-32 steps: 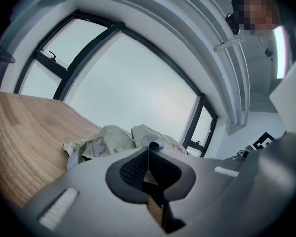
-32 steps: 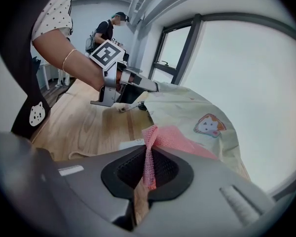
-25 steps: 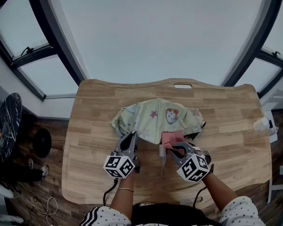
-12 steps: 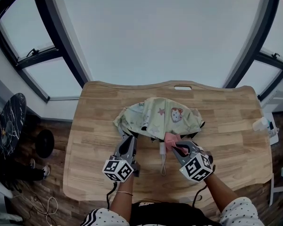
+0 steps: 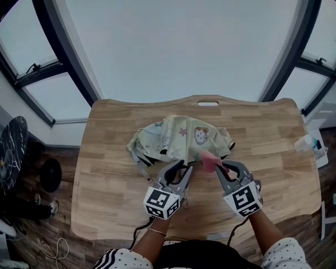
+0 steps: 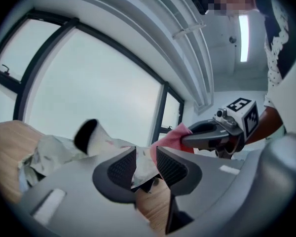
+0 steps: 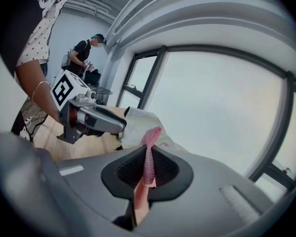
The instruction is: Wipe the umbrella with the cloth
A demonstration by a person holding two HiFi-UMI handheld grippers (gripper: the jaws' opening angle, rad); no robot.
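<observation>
The umbrella (image 5: pixel 182 140) is laid collapsed at the middle of the table (image 5: pixel 109 189). Toward the table's near edge, the jaws of the left gripper (image 5: pixel 181 167) have just been opening, its fabric loose between them (likely for regripping). The cloth (image 5: pixel 209 161) is clenched in the right gripper (image 5: pixel 227 168), ready for wiping.

Overhead and jaw-level, sharing umbrella (image 5: pixel 179 139)

So the left tongs (image 5: pixel 181 167) sit roughly level. Their jaws have just been opening and are now a bit apart, with an edge of the umbrella (image 5: pixel 179 139) in the gap, not pinched. The right tongs (image 5: pixel 224 167) tip down slightly, clamped tight on the cloth (image 5: pixel 209 161). Both forearms (image 5: pixel 151 241) come in side by side.
</observation>
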